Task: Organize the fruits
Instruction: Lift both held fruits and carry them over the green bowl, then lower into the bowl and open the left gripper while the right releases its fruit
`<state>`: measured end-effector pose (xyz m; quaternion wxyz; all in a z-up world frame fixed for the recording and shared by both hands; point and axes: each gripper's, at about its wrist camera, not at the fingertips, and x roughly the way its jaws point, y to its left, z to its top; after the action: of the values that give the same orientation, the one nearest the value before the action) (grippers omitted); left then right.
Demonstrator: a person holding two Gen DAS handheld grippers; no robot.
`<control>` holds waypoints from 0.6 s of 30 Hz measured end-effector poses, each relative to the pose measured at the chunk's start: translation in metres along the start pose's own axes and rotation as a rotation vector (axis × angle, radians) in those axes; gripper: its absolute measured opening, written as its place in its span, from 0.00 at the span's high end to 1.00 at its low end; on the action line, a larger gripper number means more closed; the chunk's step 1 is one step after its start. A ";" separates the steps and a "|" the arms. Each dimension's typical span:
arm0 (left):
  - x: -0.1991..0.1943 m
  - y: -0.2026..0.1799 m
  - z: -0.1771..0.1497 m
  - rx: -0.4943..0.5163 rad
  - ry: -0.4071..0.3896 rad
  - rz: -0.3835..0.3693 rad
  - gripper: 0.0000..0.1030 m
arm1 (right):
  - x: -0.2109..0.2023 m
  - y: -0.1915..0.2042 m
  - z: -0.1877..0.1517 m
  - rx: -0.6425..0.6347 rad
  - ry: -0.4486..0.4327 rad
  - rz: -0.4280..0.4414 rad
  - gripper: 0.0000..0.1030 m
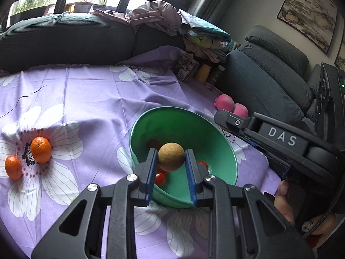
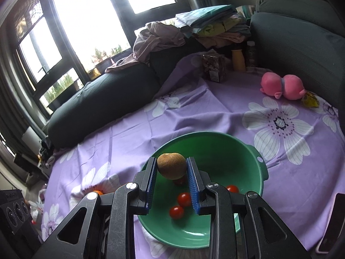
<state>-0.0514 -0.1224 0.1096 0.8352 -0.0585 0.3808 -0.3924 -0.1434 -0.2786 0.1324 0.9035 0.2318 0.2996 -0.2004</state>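
Note:
My left gripper (image 1: 170, 154) is shut on a round tan fruit (image 1: 171, 158), which hangs over the near side of a green bowl (image 1: 183, 118). In the right wrist view, my right gripper (image 2: 171, 161) is shut on a brown oval fruit (image 2: 171, 168) above the same bowl (image 2: 215, 142). Several cherry tomatoes (image 2: 184, 199) lie in the bowl's bottom (image 1: 160, 179). Two mandarins (image 1: 41, 150) rest on the purple flowered cloth (image 1: 90, 108) to the left of the bowl. The right gripper's black housing (image 1: 282, 139) reaches in over the bowl's right rim.
A pink plush toy (image 2: 282, 85) lies beyond the bowl on the right. Dark sofa cushions (image 1: 64, 41) and a pile of folded clothes (image 2: 204, 28) border the far side. A snack bag (image 2: 214, 68) and a yellow bottle (image 2: 238, 60) stand at the back. A phone (image 2: 332, 222) lies at the right edge.

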 end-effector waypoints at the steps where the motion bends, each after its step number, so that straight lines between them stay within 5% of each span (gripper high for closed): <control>1: 0.002 -0.001 0.000 0.003 0.008 -0.005 0.75 | 0.001 -0.003 0.000 0.006 0.002 -0.014 0.71; 18: 0.061 -0.025 0.006 0.125 0.186 -0.042 0.75 | 0.017 -0.047 0.004 0.124 0.046 -0.116 0.71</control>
<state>-0.0381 -0.1835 0.0880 0.7900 0.0223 0.4301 -0.4365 -0.1524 -0.3228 0.1106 0.8671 0.2743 0.3202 -0.2651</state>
